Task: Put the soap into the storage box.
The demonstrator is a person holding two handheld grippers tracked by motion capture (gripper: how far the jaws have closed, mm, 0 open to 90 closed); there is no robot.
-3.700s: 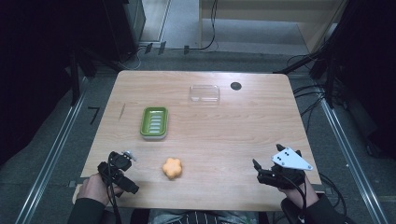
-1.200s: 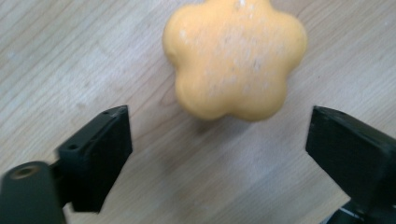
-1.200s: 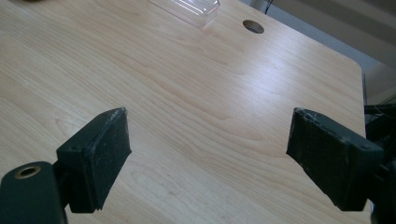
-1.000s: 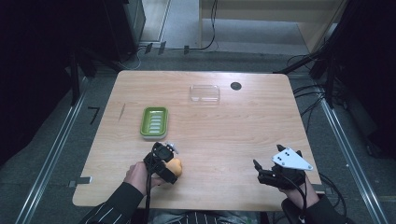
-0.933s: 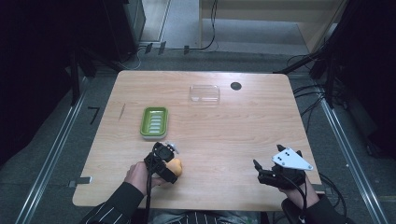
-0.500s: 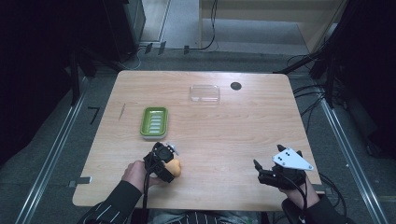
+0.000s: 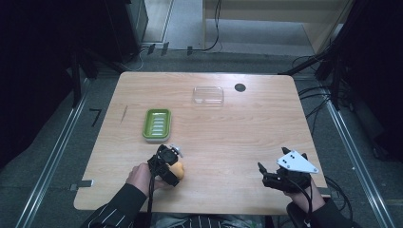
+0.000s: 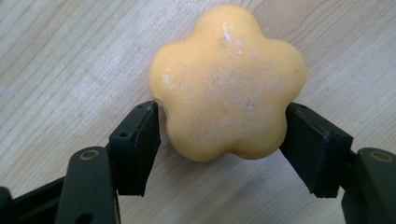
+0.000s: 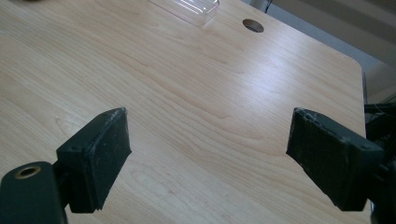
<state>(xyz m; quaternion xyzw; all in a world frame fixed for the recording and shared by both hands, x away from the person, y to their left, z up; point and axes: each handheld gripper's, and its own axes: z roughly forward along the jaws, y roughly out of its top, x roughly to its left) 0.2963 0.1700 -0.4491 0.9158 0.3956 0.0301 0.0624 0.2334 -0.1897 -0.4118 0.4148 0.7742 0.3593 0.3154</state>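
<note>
An orange flower-shaped soap [image 7: 178, 169] lies on the wooden table near the front, left of centre. My left gripper [image 7: 174, 174] sits over it. In the left gripper view the soap [image 8: 229, 79] is between the two black pads [image 8: 140, 140], and both pads touch its sides. The jaws have just been opening a little, with the soap still between them. My right gripper [image 7: 262, 174] rests open at the front right, nothing between its pads [image 9: 100, 149] but bare wood. A green ribbed soap dish [image 7: 157, 124] stands just behind the soap.
A clear plastic tray [image 7: 208, 95] lies at the back centre, with a round cable hole [image 7: 240, 87] to its right. In the right gripper view the tray [image 9: 187, 8] and hole [image 9: 252, 25] are far ahead. Cables and dark stands surround the table.
My left hand has come from the table's front left corner to the soap and now has its jaws around it. Over the last second neither hand has shifted.
</note>
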